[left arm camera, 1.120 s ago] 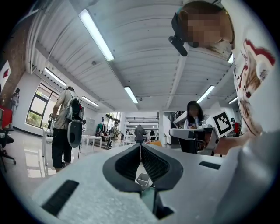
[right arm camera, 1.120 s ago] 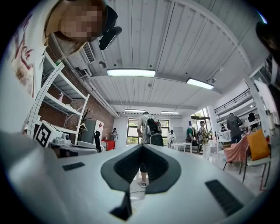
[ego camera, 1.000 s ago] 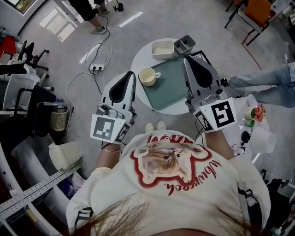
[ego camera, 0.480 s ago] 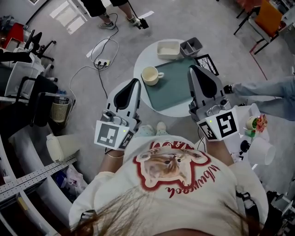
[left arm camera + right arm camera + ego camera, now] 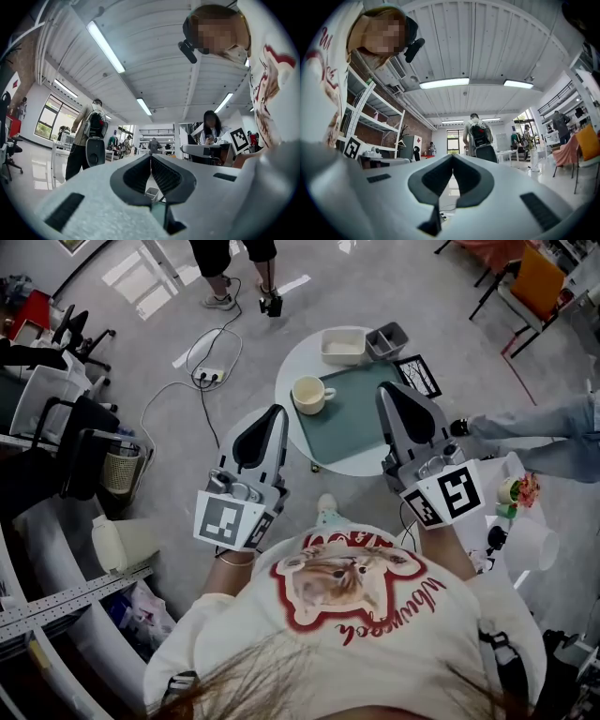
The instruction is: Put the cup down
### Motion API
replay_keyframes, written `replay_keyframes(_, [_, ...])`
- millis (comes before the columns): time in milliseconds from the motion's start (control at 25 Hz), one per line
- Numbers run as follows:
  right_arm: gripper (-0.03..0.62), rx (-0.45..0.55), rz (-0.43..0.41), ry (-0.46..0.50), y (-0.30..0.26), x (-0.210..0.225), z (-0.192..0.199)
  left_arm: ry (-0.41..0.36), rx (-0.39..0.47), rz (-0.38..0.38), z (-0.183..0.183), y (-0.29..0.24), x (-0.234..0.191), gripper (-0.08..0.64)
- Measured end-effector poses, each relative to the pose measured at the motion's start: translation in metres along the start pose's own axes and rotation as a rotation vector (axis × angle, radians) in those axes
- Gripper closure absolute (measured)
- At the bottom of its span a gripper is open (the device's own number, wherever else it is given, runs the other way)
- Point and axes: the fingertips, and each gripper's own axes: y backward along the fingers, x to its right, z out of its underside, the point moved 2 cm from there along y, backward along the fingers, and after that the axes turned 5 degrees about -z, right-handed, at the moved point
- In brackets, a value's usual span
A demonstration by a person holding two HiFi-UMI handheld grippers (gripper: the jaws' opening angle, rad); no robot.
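Observation:
A cream cup (image 5: 307, 394) with a handle stands upright at the left edge of a green tray (image 5: 353, 409) on the small round white table (image 5: 319, 444). In the head view my left gripper (image 5: 274, 412) hangs shut and empty, below and left of the cup, off the table's left rim. My right gripper (image 5: 386, 390) is shut with nothing in it, raised over the tray's right side. In both gripper views the jaws meet at the tips, left gripper (image 5: 151, 156) and right gripper (image 5: 452, 157), and point level into the room, so neither shows the cup.
A white box (image 5: 343, 345) and a grey divided bin (image 5: 387, 338) sit at the table's far edge, with a marker card (image 5: 418, 374) to the right. Cables and a power strip (image 5: 208, 377) lie on the floor at left. A person's legs (image 5: 525, 423) reach in from the right.
Both grippers have drawn back from the table toward my body and the view has shifted a little. The cup stays in place on the tray.

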Motion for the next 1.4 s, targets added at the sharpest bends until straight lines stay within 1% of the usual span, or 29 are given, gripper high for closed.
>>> replay_keyframes(160, [0.563,-0.006,0.008,0.001,0.015,-0.030,-0.002,0.013,-0.008,0.006,-0.003,0.036,0.011,0.544])
replay_keyframes(320, [0.563,-0.019,-0.010,-0.008,0.029,-0.079,0.000,0.015,-0.018,-0.006,-0.009,0.088,0.017,0.545])
replay_keyframes(400, [0.563,-0.013,-0.006,-0.010,0.036,-0.099,0.000,0.017,-0.017,-0.007,-0.011,0.107,0.018,0.544])
replay_keyframes(560, [0.563,-0.006,0.006,0.003,0.057,-0.137,-0.004,0.012,-0.025,0.010,-0.013,0.146,0.029,0.545])
replay_keyframes(760, [0.563,0.000,0.046,0.019,0.090,-0.179,-0.012,0.026,-0.038,0.042,-0.015,0.191,0.050,0.544])
replay_keyframes(920, [0.563,-0.005,0.068,0.032,0.115,-0.197,-0.019,0.036,-0.043,0.073,-0.015,0.211,0.068,0.545])
replay_keyframes(1160, [0.563,0.004,0.099,0.043,0.145,-0.205,-0.032,0.026,-0.022,0.110,-0.025,0.222,0.091,0.543])
replay_keyframes(1400, [0.563,0.031,0.076,0.043,0.168,-0.222,-0.040,-0.003,-0.017,0.115,-0.034,0.238,0.116,0.543])
